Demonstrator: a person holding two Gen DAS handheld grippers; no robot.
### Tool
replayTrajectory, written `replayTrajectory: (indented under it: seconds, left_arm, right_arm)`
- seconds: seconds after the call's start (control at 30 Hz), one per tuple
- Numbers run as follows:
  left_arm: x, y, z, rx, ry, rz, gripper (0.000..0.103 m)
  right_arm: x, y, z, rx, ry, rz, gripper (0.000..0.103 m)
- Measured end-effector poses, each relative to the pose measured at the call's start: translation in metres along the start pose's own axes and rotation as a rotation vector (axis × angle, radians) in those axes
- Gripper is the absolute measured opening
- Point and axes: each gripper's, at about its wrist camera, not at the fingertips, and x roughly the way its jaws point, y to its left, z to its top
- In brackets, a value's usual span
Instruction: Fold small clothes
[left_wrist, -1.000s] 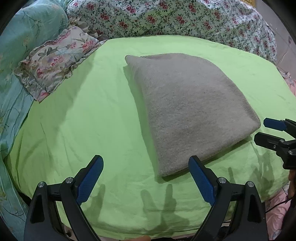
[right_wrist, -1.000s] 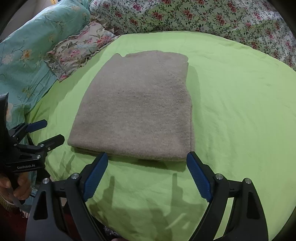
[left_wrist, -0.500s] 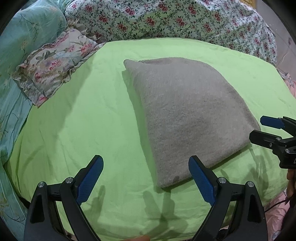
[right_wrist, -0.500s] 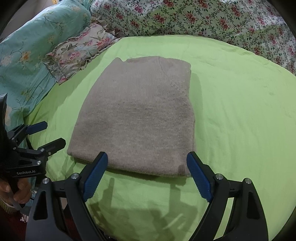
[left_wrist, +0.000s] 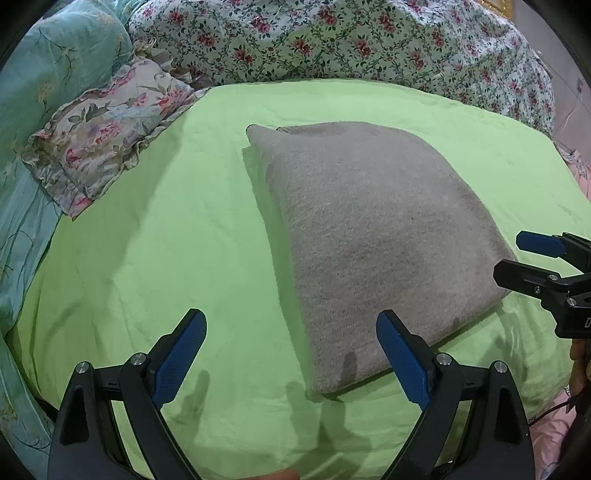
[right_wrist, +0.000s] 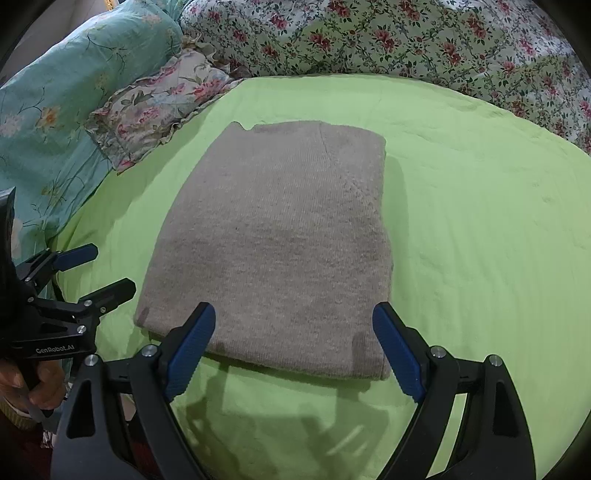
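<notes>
Grey knit (right_wrist: 280, 243) folded flat on the green sheet (right_wrist: 480, 221)

Left gripper (left_wrist: 291, 354) and right gripper (right_wrist: 295, 347) both gape at its near edge; pinching just the top layer might undo the fold.

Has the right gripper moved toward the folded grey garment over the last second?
Yes. In the right wrist view the right gripper now overlaps the grey garment's near edge, where earlier a strip of green sheet showed between them. It has advanced.

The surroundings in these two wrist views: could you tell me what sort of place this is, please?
Most likely a bedroom, with the work done on a bed. A light green sheet covers the surface, a ruffled floral pillow and a flowered quilt lie at its far edge, and a folded grey knit garment rests on the sheet.
</notes>
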Motion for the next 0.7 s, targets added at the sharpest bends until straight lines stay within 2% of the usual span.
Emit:
replayTrajectory:
  seconds: [0.7]
  left_arm:
    - [0.0074,-0.0050,0.0075,0.003,0.010,-0.014,0.094]
  right_arm:
    - [0.0080,-0.0078,0.0047,0.024,0.011,0.002,0.087]
